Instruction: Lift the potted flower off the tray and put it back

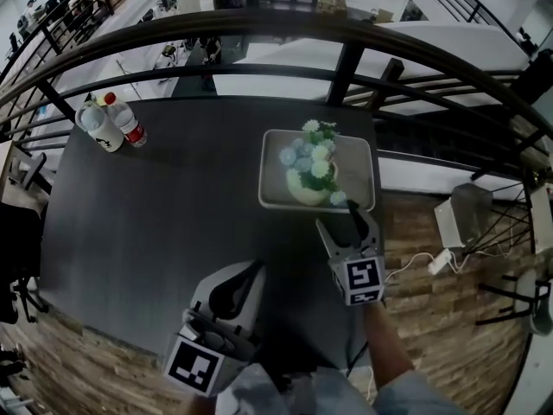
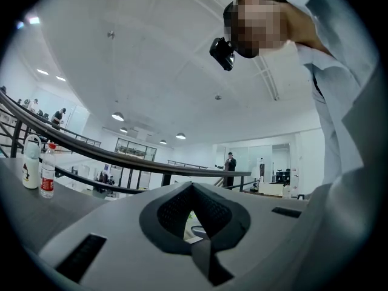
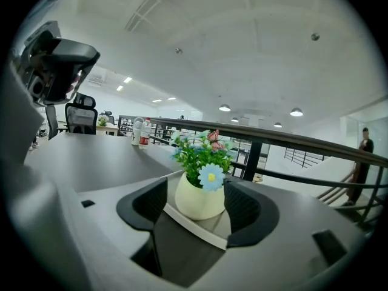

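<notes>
A cream pot of blue, white and pink artificial flowers [image 1: 309, 180] stands on a pale rectangular tray [image 1: 270, 169] at the far right of the dark table [image 1: 155, 206]. My right gripper [image 1: 337, 216] hovers just short of the tray's near edge, jaws open and empty. In the right gripper view the potted flower [image 3: 199, 199] shows between the two pads [image 3: 244, 206], standing on the tray [image 3: 206, 234] beyond them. My left gripper [image 1: 246, 275] is lower left, away from the tray, over the table's near edge. In its own view the left gripper [image 2: 193, 214] is shut on nothing.
Two bottles [image 1: 114, 124] stand at the table's far left corner, also seen as bottles [image 2: 36, 165] in the left gripper view. A dark railing [image 1: 346, 63] runs behind the table. A cable and white box [image 1: 462, 219] lie on the wood floor to the right.
</notes>
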Available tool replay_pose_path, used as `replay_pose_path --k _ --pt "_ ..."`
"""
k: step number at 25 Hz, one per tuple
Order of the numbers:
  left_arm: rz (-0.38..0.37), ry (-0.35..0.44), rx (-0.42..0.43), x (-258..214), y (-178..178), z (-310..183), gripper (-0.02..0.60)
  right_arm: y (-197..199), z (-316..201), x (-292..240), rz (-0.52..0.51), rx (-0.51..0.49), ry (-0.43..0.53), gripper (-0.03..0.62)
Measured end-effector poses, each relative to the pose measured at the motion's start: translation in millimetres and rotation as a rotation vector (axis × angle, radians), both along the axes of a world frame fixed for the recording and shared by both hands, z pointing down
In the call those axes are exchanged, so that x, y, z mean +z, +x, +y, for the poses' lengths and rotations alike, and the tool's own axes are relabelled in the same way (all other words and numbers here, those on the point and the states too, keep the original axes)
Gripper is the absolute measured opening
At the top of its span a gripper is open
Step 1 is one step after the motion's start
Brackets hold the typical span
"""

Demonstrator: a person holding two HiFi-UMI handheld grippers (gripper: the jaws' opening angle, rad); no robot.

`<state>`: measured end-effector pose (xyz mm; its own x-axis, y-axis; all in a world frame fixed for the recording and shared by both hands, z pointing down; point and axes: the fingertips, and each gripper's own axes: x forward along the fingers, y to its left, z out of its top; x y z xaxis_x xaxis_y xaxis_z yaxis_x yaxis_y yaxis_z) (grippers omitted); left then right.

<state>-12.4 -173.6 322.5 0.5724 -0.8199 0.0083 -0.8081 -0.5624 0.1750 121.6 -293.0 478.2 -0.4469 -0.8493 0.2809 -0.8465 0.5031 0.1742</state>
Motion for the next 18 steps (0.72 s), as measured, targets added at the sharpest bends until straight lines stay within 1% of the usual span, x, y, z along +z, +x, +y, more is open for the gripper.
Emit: replay_pose_path --k 4,5,7,9,10,11,14,16,18 --pt "0.007 0.019 -0.011 -10.2 2.4 12.0 -0.002 3.2 20.3 -22.8 -0.028 -0.007 0.05 0.266" --pt "0.009 0.025 -0.014 -12.7 3.5 15.6 -0.002 4.0 26.2 -28.2 -0.033 -0.008 0.059 0.241" --pt "0.007 0.041 -0.013 -18.2 7.2 23.5 -0.002 6.5 38.8 -38.7 -0.038 -0.007 0.073 0.215" --pt "0.005 0.054 -0.012 -23.7 10.6 31.1 -0.002 9.6 49.5 -49.6 -0.039 -0.002 0.086 0.161" --pt "0.004 0.059 -0.012 -26.2 12.0 34.8 -0.002 11.0 54.4 -55.4 -0.039 0.002 0.095 0.128" --pt "0.003 0.064 -0.013 -28.6 13.4 38.6 -0.002 12.1 59.3 -61.3 -0.042 0.004 0.106 0.082" --pt "0.0 0.082 -0.015 -36.4 19.3 48.8 -0.002 13.7 73.9 -80.4 -0.062 -0.003 0.146 0.008" --pt "0.0 0.096 -0.013 -42.0 23.9 53.4 -0.002 13.6 82.4 -91.9 -0.074 -0.017 0.162 0.005" --pt "0.0 0.102 -0.011 -44.9 27.8 58.7 -0.002 13.4 91.9 -98.3 -0.072 -0.032 0.147 0.005"
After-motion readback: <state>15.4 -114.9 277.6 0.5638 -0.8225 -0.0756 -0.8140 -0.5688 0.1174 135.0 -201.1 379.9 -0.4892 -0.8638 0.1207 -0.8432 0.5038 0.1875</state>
